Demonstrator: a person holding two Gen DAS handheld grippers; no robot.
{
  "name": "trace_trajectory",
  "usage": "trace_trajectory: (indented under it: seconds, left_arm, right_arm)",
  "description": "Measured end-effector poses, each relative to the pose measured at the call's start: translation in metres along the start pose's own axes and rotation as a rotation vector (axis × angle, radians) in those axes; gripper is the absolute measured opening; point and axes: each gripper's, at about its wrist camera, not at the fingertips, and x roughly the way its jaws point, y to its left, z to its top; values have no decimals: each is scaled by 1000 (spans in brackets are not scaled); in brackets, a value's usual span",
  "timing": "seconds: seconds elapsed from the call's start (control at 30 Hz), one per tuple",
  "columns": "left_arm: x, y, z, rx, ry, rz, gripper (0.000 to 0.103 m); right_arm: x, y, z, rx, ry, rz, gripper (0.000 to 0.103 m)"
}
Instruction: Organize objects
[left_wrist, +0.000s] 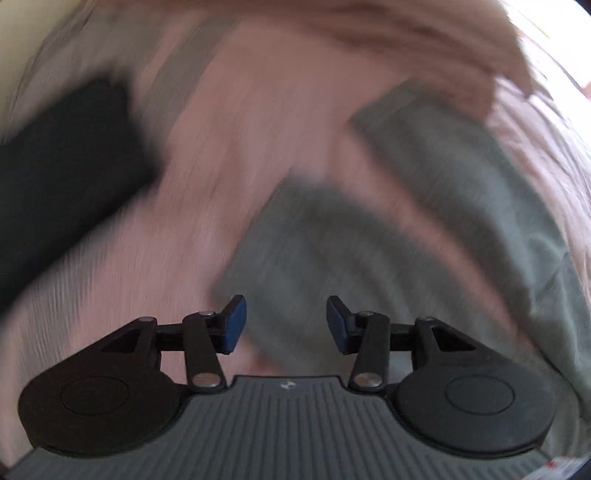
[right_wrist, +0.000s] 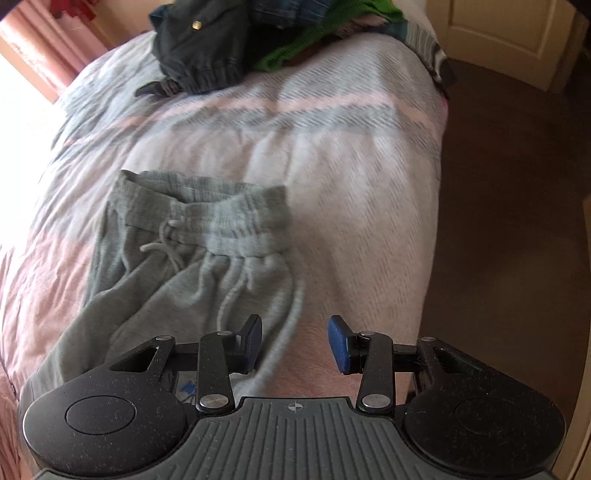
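Grey drawstring sweatpants (right_wrist: 192, 251) were spread flat on the pink striped bedspread (right_wrist: 332, 155). The left gripper (left_wrist: 286, 323) and right gripper (right_wrist: 295, 345) were held above them, jaws parted, nothing gripped.

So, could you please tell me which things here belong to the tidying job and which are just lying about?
Belongs to the job:
- grey sweatpants
- clothes pile
- black garment
- left gripper, right gripper, both open

Just lying about:
- striped bedspread
- pink curtain
- door
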Motion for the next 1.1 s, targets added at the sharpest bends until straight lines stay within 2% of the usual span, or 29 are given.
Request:
trace_trajectory:
  seconds: [0.07, 0.17, 0.23, 0.27, 0.3, 0.33, 0.4, 0.47, 0.53, 0.57, 0.6, 0.63, 0.67, 0.7, 0.77, 0.83, 0.93, 0.97, 1.03, 1.07, 1.1]
  left_arm:
    - [13, 30, -27, -180, 36, -70, 42]
    - [33, 45, -44, -378, 16, -191, 47]
    - [47, 42, -46, -420, -22, -178, 48]
    - [53, 41, -47, -433, -32, -170, 44]
    - [56, 39, -47, -438, -47, -155, 20]
    - [53, 37, -47, -422, -69, -140, 3]
    - [33, 33, -48, -363, -118, -111, 4]
    - [-5, 37, -55, -285, -190, -66, 4]
    - [-47, 53, -66, -255, -239, -61, 6]
    - [-64, 61, -72, -253, -233, -72, 6]
    - [-76, 69, -81, -259, -232, -61, 6]
    - [-83, 73, -91, -251, -230, -44, 6]
    - [-88, 75, -100, -220, -219, -7, 6]
    - [-87, 74, -108, -199, -206, 38, 6]
    - [-77, 76, -120, -232, -172, 74, 6]
    - [-69, 76, -126, -247, -178, 87, 6]
    - [-59, 65, -128, -194, -190, 139, 6]
    - [-60, 63, -128, -179, -193, 151, 6]
    - [-66, 60, -126, -166, -206, 160, 6]
    - [-71, 59, -126, -170, -216, 157, 6]
    - [-80, 61, -130, -180, -231, 142, 6]
  right_arm:
    - [7, -6, 1, 20, 13, 8, 37]
    - [12, -13, 3, 42, 10, 34, 37]
    - [13, -15, 5, 31, 1, 42, 37]
    - [13, -16, 5, 19, -5, 43, 37]
    - [13, -18, 6, 7, -10, 41, 37]
    - [12, -21, 6, -2, -14, 42, 37]
    - [12, -27, 9, -7, -21, 55, 37]
    - [11, -35, 14, -6, -27, 83, 37]
    - [10, -43, 19, -7, -31, 129, 37]
    - [11, -47, 22, -6, -29, 154, 38]
    - [12, -52, 25, -2, -21, 196, 41]
    - [15, -56, 28, 1, -6, 239, 52]
    - [20, -59, 30, 8, 13, 277, 63]
    - [24, -62, 32, 15, 24, 304, 65]
    - [35, -67, 34, 29, 32, 343, 67]
    - [47, -70, 38, 58, 38, 373, 67]
    - [70, -70, 47, 81, 42, 397, 67]
    - [76, -69, 50, 74, 41, 421, 57]
    - [77, -59, 58, 12, 45, 453, 17]
    - [72, -54, 63, -19, 52, 448, 16]
    - [64, -54, 69, -38, 51, 485, 15]
